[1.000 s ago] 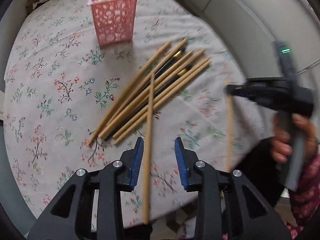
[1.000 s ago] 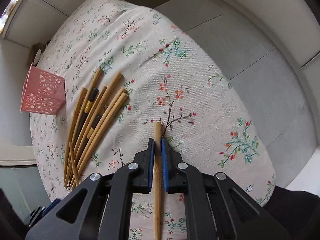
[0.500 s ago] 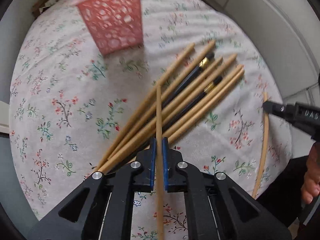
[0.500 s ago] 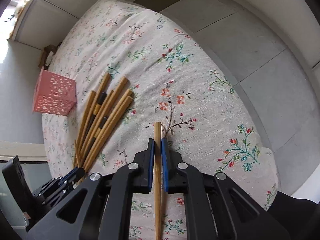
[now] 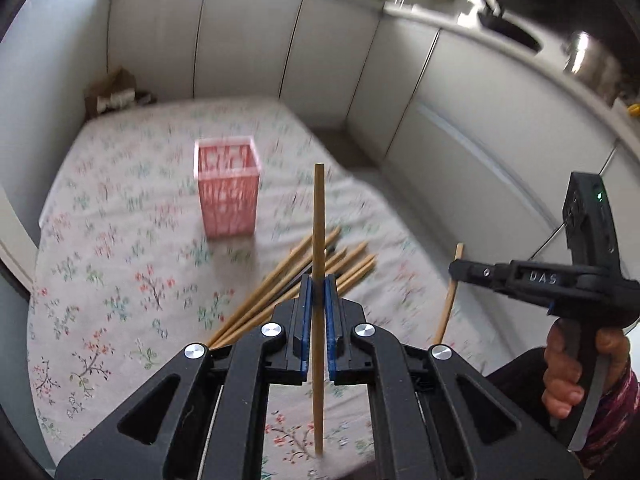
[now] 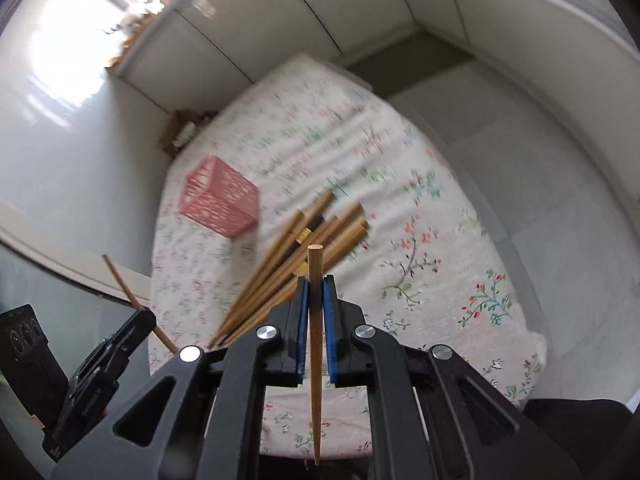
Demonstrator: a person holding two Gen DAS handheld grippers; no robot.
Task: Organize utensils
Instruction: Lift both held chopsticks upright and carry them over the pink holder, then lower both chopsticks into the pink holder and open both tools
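Left claw point(image 5: 316, 292) clamped on chopstick point(image 5: 319, 216) | right claw point(image 6: 316, 292) clamped on another chopstick point(image 6: 315, 272) | both lifted clear of worktop pile point(image 5: 296, 280), likely bound for pink basket point(image 5: 228, 196)

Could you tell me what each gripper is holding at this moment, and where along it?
Each holds one wooden chopstick, clamped partway along its length: left gripper on its chopstick, right gripper on its chopstick.
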